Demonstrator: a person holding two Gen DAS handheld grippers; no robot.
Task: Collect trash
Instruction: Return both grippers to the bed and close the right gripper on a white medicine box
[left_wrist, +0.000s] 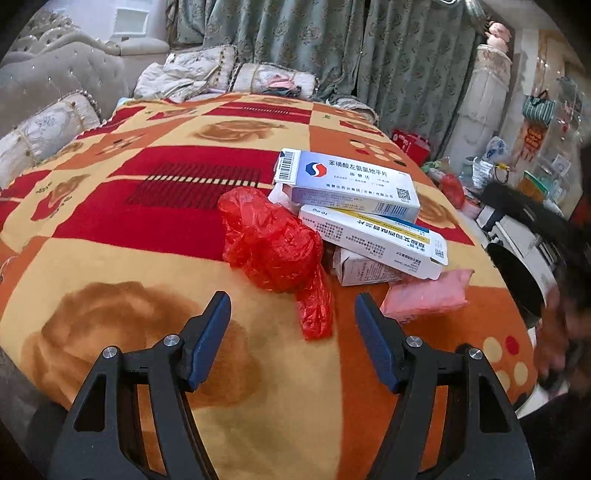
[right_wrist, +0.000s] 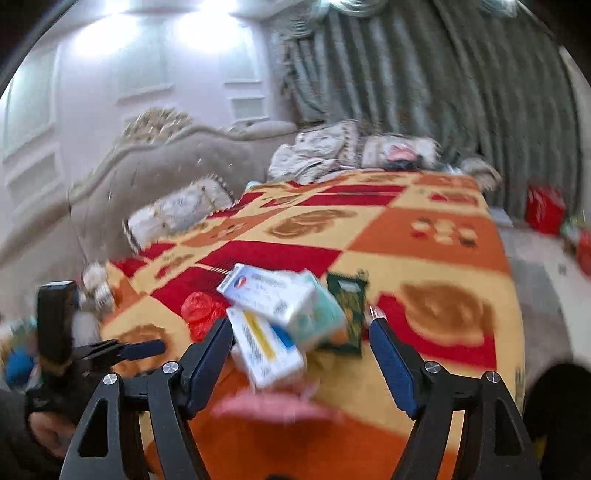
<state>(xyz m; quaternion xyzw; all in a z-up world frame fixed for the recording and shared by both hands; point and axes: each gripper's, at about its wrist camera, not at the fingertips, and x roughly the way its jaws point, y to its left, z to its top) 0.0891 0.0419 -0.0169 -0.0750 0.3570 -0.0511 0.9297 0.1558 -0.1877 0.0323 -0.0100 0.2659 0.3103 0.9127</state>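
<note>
While both of your hand-held grippers, left and right, hang released, the medicine boxes and red plastic bag lie heaped on the blanket; a careless pinch could scatter the stack.

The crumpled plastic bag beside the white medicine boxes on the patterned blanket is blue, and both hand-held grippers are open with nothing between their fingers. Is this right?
Not quite: the crumpled plastic bag is red, not blue, as the left wrist view shows clearly. The rest holds: it lies beside the white medicine boxes on the patterned blanket, and the left hand-held gripper and right hand-held gripper are open, holding nothing.
</note>
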